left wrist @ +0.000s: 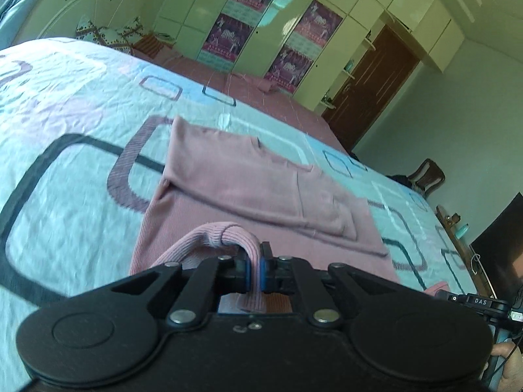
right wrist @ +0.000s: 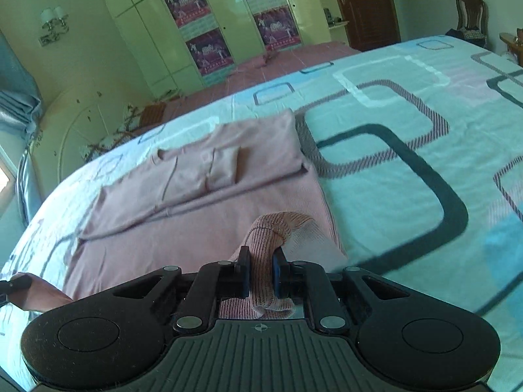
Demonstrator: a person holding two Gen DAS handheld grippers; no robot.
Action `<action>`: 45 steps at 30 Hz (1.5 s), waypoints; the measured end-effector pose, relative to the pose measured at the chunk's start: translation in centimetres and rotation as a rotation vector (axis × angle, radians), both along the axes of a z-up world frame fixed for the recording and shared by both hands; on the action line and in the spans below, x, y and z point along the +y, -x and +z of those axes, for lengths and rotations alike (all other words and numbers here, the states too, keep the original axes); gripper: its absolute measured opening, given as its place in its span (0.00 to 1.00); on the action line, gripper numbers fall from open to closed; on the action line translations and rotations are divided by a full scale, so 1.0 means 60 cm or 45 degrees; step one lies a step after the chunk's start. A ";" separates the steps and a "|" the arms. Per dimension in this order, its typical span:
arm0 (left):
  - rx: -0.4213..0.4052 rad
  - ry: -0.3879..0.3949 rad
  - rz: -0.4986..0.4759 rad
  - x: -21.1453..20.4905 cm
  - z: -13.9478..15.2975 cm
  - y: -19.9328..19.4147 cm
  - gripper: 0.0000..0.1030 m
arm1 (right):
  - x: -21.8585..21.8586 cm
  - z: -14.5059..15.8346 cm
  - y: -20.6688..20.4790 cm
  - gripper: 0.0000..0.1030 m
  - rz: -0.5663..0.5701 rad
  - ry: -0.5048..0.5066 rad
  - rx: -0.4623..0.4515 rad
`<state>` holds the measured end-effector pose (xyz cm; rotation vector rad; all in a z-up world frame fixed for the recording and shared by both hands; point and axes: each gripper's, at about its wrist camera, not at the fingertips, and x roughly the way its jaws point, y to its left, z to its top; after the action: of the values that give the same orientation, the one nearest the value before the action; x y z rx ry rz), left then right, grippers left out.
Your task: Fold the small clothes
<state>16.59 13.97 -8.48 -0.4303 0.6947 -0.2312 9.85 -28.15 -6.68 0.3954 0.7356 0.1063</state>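
Observation:
A pink ribbed garment (left wrist: pixel 261 192) lies on the patterned bed sheet (left wrist: pixel 81 163), its far part folded over with a sleeve laid across. My left gripper (left wrist: pixel 256 269) is shut on a raised fold of the garment's near edge. In the right wrist view the same garment (right wrist: pixel 196 215) lies ahead, and my right gripper (right wrist: pixel 261 274) is shut on another lifted fold of its near edge. The other gripper shows at the right edge of the left wrist view (left wrist: pixel 477 303) and at the left edge of the right wrist view (right wrist: pixel 13 285).
The bed spreads wide on both sides of the garment. Beyond its far edge are a pink tiled floor (right wrist: pixel 278 65), a wardrobe with posters (left wrist: pixel 278 26), a brown door (left wrist: pixel 376 81) and a chair (right wrist: pixel 470 16). A dark screen (left wrist: pixel 500 245) stands at the right.

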 end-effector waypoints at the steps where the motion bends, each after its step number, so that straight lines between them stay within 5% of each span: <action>1: -0.023 -0.006 0.012 -0.001 0.006 -0.020 0.04 | -0.001 0.006 -0.021 0.12 0.000 -0.009 -0.015; 12: -0.096 -0.025 0.164 -0.018 -0.005 -0.244 0.04 | -0.015 0.004 -0.293 0.12 -0.041 -0.094 -0.078; 24: 0.084 -0.139 0.263 -0.035 -0.080 -0.420 0.05 | -0.031 -0.090 -0.502 0.12 -0.138 -0.213 0.106; 28: 0.129 -0.203 0.269 -0.034 -0.099 -0.435 0.27 | -0.038 -0.109 -0.526 0.16 -0.148 -0.228 0.143; 31: 0.112 -0.161 0.314 -0.013 -0.090 -0.426 0.77 | -0.051 -0.101 -0.524 0.49 -0.156 -0.219 0.093; 32: 0.080 -0.167 0.325 -0.008 -0.082 -0.421 0.81 | -0.054 -0.094 -0.524 0.59 -0.155 -0.213 0.061; 42: 0.102 -0.322 0.109 -0.016 -0.104 -0.459 0.80 | -0.034 -0.100 -0.558 0.60 0.108 -0.090 0.012; 45: 0.129 -0.364 0.045 -0.029 -0.120 -0.482 0.73 | -0.022 -0.113 -0.570 0.60 0.160 -0.026 0.019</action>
<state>45.52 12.22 -15.70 -0.1817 0.8054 -0.0744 44.07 -29.48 -13.46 0.3693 0.7742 0.2295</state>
